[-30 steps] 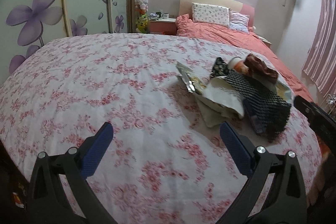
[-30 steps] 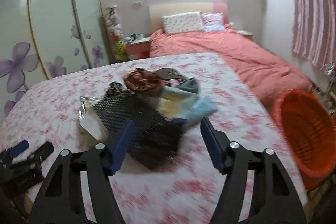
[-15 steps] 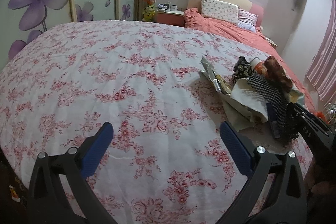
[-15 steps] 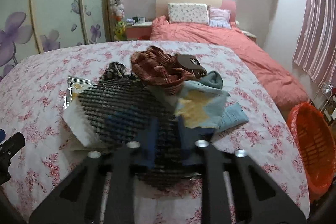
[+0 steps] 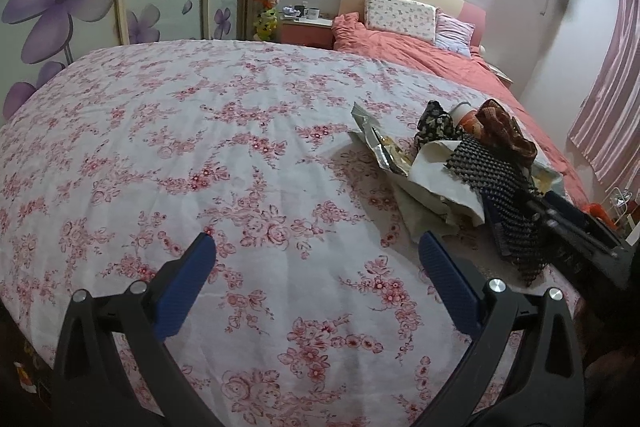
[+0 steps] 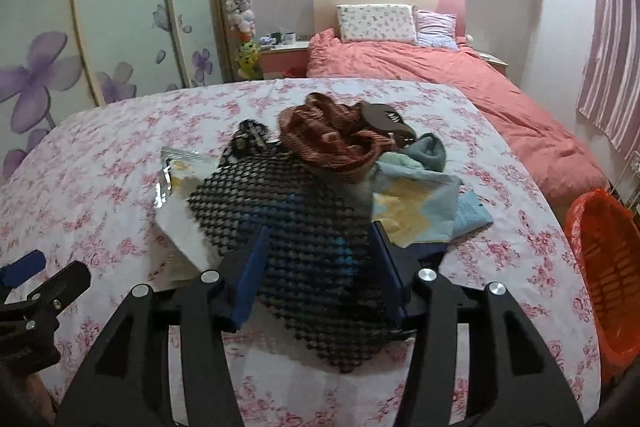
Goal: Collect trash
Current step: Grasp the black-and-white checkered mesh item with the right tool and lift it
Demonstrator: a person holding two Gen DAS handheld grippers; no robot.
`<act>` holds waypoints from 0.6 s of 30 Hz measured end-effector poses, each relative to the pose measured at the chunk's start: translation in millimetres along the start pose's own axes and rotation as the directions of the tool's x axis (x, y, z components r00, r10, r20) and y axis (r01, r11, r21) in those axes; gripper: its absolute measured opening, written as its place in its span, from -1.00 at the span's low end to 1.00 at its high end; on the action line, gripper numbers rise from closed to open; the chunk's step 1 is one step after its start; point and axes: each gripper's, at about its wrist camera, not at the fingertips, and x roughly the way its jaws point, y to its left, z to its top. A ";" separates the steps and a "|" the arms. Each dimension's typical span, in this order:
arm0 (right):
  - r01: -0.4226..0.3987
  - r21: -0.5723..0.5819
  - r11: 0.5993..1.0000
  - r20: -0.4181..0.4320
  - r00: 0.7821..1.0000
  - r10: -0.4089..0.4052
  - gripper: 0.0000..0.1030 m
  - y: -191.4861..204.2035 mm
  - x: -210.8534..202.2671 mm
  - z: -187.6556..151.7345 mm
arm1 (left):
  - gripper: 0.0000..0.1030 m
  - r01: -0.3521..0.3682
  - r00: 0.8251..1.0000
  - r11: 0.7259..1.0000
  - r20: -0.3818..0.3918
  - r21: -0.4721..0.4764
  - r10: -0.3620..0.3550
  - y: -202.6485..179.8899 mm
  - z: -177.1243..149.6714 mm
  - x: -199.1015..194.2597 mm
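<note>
Your right gripper sits low over the black mesh sheet, and its jaws have just been opening: the blue pads stand apart on either side of the mesh without pressing it. Your left gripper hangs with its jaws spread wide over bare bedspread, nothing between them.

The trash lies in one heap near the right side of the flowered bedspread. At its left edge you have a crinkled silver snack wrapper, partly tucked under a white paper sheet that the mesh overlaps. Behind the mesh a rust-brown knitted cloth is bunched up, with a dark flat piece leaning on it. A blue and yellow paper bag spreads out to the right, touching the mesh. A small dark patterned cloth pokes up at the back of the heap.

An orange basket stands on the floor off the bed's right edge, well apart from the heap. Beyond lie a second bed with a coral cover, floral pillows, a nightstand, a stack of plush toys, a wardrobe with purple flowers and a striped pink curtain.
</note>
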 end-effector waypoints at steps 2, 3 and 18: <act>0.019 -0.029 0.999 -0.032 0.999 -0.020 0.01 4.8 10.3 -4.1 | 0.93 0.003 1.000 1.000 0.000 0.002 -0.003 -0.7 0.0 -1.1; 0.022 -0.034 0.999 -0.051 0.998 -0.024 -0.05 4.8 15.7 -6.0 | 0.93 0.005 1.000 1.000 0.001 0.003 -0.005 -1.3 0.1 -1.5; -0.006 0.060 0.998 0.040 0.999 0.004 -0.88 -36.8 -27.4 -2.3 | 0.92 0.066 0.997 0.997 0.027 0.044 -0.067 -19.7 6.9 -7.5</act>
